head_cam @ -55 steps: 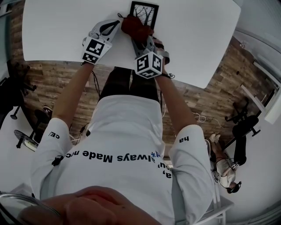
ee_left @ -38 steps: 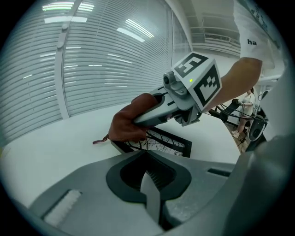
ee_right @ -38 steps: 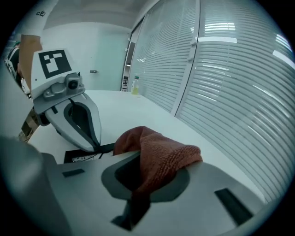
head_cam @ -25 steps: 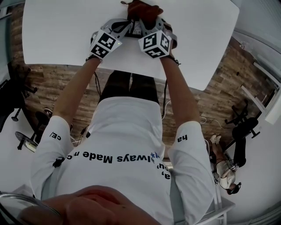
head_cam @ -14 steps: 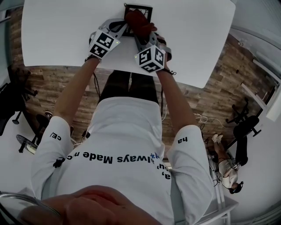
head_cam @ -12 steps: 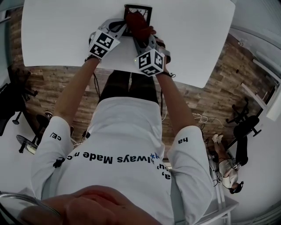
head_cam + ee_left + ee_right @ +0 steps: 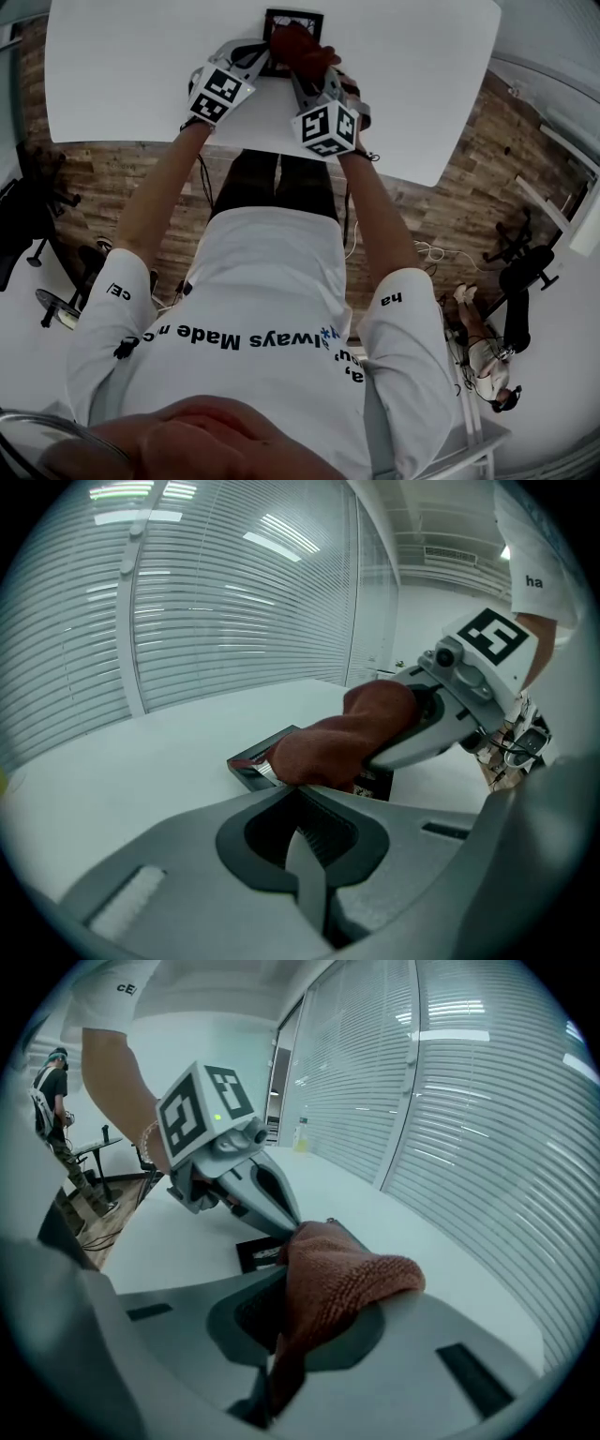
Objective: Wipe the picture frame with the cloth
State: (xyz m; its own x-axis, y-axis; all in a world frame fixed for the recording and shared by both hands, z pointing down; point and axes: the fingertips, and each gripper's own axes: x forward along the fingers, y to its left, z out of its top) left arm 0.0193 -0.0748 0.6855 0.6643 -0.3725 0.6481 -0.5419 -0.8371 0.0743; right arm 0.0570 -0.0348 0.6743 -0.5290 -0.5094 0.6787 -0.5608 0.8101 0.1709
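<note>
Hiding picture frame (image 7: 253,761) on table (image 7: 422,75), cloth (image 7: 300,47) in right tongs (image 7: 307,80), left tongs (image 7: 264,62) alongside

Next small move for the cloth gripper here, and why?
Probably slide the right gripper across the picture frame toward its uncovered part. Its jaws clamp the cloth, which lies on the frame, flat on the table, and the left gripper grips the frame's near edge, steadying it.

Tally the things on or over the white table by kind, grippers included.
Picture frame: 1
Cloth, red-brown: 1
Grippers: 2, the left gripper and the right gripper
Total: 4
</note>
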